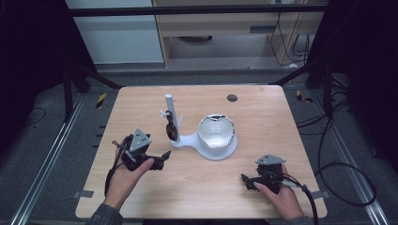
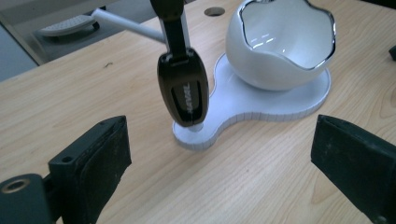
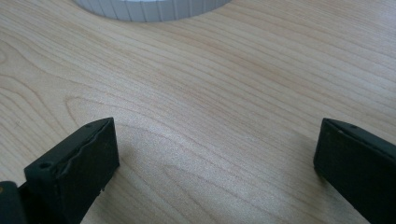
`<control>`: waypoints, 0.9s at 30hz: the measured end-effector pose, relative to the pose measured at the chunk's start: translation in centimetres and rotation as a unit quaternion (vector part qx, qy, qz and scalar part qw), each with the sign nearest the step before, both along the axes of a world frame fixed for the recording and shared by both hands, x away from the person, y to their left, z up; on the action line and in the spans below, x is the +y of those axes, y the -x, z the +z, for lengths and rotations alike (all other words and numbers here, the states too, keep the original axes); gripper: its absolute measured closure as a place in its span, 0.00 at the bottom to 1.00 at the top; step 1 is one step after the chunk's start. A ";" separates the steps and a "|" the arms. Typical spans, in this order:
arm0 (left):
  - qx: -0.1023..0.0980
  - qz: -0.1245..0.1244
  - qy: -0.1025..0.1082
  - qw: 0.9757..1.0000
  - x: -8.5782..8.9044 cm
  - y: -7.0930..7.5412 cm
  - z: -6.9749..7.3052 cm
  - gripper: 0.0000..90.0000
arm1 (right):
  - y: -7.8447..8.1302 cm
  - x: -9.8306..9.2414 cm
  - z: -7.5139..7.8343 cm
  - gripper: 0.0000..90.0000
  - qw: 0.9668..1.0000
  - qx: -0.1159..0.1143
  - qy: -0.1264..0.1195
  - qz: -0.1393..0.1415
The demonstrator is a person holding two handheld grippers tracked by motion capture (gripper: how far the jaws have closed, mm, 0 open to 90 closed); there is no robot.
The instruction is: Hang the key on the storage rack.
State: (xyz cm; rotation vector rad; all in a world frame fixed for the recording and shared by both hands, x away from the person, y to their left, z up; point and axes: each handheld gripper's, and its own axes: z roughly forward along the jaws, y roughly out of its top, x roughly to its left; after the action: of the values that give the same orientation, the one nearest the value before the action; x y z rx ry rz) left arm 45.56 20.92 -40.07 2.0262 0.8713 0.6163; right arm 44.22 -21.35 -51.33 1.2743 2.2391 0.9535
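On the table (image 1: 141, 101) stood one white stand (image 1: 187, 140) with one upright post (image 1: 170, 107), one white bowl (image 1: 216, 131), and one black key fob (image 2: 183, 86). Two grippers were there: the left gripper (image 1: 163, 158) and the right gripper (image 1: 245, 180).

My left gripper (image 1: 162, 157) and right gripper (image 1: 246, 180): black, screw-holed jaw pads, grey triangular top plates, black cables trailing behind, grey sleeves.

Both hands are resting low near the bench's front edge, left gripper (image 1: 162, 157) and right gripper (image 1: 247, 180) each spreading their fingers (image 2: 93, 158) wide, gripping nothing.
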 end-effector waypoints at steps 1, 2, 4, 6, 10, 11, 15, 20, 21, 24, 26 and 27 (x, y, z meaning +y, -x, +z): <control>0.000 0.001 0.003 1.000 0.1 0.2 -0.2 0.05 | 0.0 0.0 0.0 0.01 1.000 0.000 0.000 0.000; 0.001 0.001 0.000 1.000 0.2 0.3 -0.4 0.05 | 0.0 0.0 0.0 0.01 1.000 0.000 0.000 0.000; 0.003 0.002 -0.005 1.000 0.5 0.6 -0.8 0.05 | 0.0 0.0 0.0 0.01 1.000 0.000 0.000 0.000; 0.006 0.002 -0.012 1.000 0.8 0.8 -1.2 0.05 | 0.0 0.0 0.0 0.01 1.000 0.000 0.000 0.000; 0.019 -0.004 -0.033 0.999 1.4 1.3 -2.0 0.04 | 0.0 0.0 0.0 0.01 1.000 0.000 0.000 0.000; 0.021 -0.004 -0.038 0.999 1.6 1.4 -2.2 0.04 | 0.0 0.0 0.0 0.01 1.000 0.000 0.000 0.000; 0.029 0.001 -0.043 0.999 2.3 1.7 -3.2 0.04 | 0.0 0.0 0.0 0.00 1.000 0.000 0.000 0.000; 0.041 0.011 -0.048 0.998 3.2 1.7 -4.3 0.04 | 0.0 0.0 0.0 0.01 1.000 0.000 0.000 0.000; 0.041 0.013 -0.051 0.998 3.3 1.8 -4.4 0.04 | 0.0 0.0 0.0 0.00 1.000 0.000 0.000 0.000; 0.046 0.015 -0.053 0.997 3.7 1.7 -4.7 0.04 | 0.0 0.0 0.0 0.01 1.000 0.000 0.000 0.000; 0.047 0.014 -0.055 0.997 3.9 1.7 -4.8 0.04 | 0.0 0.0 0.0 0.01 1.000 0.000 0.000 0.000; 0.048 0.015 -0.058 0.997 4.0 1.7 -4.8 0.04 | 0.0 0.0 0.0 0.00 1.000 0.000 0.000 0.000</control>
State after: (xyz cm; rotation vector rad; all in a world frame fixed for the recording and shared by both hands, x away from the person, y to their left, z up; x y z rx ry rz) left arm 43.83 24.88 -44.89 2.1659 0.9429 0.6033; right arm 44.22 -21.35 -51.33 1.2754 2.2386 0.9535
